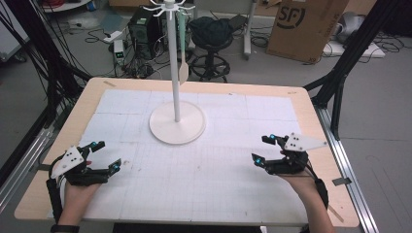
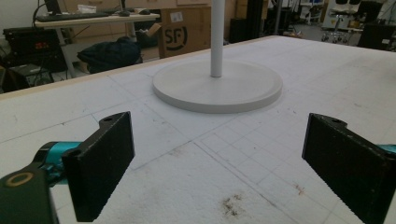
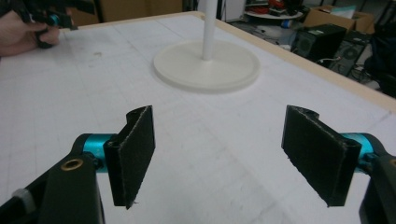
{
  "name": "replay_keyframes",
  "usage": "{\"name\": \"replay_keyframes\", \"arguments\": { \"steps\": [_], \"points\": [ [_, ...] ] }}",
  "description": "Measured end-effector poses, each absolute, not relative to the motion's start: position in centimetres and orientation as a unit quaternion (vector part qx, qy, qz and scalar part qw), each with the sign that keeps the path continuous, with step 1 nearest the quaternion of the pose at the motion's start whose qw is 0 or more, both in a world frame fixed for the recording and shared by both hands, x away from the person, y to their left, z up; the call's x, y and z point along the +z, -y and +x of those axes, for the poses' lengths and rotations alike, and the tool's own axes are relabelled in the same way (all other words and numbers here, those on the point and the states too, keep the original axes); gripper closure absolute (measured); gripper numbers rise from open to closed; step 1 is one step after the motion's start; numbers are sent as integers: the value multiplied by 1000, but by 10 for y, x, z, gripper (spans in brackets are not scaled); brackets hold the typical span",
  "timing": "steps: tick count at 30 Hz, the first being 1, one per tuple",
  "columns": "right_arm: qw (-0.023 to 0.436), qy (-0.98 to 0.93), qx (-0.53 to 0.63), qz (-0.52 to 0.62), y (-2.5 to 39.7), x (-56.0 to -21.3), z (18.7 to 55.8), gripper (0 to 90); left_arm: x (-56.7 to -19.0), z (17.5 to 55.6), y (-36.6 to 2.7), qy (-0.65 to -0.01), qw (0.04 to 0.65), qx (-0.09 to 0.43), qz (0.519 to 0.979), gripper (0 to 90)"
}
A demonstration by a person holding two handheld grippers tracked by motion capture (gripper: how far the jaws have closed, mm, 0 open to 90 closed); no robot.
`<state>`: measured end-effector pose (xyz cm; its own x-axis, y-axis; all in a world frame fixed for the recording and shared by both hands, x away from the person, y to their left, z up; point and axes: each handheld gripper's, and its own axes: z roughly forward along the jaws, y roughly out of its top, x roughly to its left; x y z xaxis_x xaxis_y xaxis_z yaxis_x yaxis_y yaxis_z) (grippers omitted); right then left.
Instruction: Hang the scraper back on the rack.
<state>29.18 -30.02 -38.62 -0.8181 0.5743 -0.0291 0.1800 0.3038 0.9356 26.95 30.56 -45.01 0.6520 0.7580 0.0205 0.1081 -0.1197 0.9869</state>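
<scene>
White stand (image 1: 177,121) upright mid-table, round base on gridded white mat (image 1: 204,174), left tongs (image 1: 107,156) and right tongs (image 1: 263,149) both apart, empty, cardboard box (image 1: 306,26) on grey floor behind.

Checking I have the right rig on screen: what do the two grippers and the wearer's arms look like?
Both the left gripper and right gripper are black, with flat black textured jaws on teal fittings and a grey three-cornered plate with holes on top. A black cable trails from each along the forearm. There is a dark band at the left wrist; no sleeves are visible.
</scene>
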Motion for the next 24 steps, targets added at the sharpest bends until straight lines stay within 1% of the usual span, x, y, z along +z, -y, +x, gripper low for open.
{"name": "replay_keyframes", "arguments": {
  "steps": [3, 8, 16, 24],
  "points": [
    [177, -785, 540, 247, 305, -404, 284, 245, -450, 269, -305, -310, 585, 277, 696, 97],
    [183, -784, 535, 256, 308, -423, 276, 227, -450, 270, -306, -310, 586, 276, 696, 97],
    [192, -769, 541, 281, 316, -440, 272, 206, -450, 270, -306, -312, 586, 275, 695, 97],
    [194, -756, 555, 289, 322, -446, 270, 198, -450, 270, -306, -312, 585, 276, 696, 97]
  ]
}}
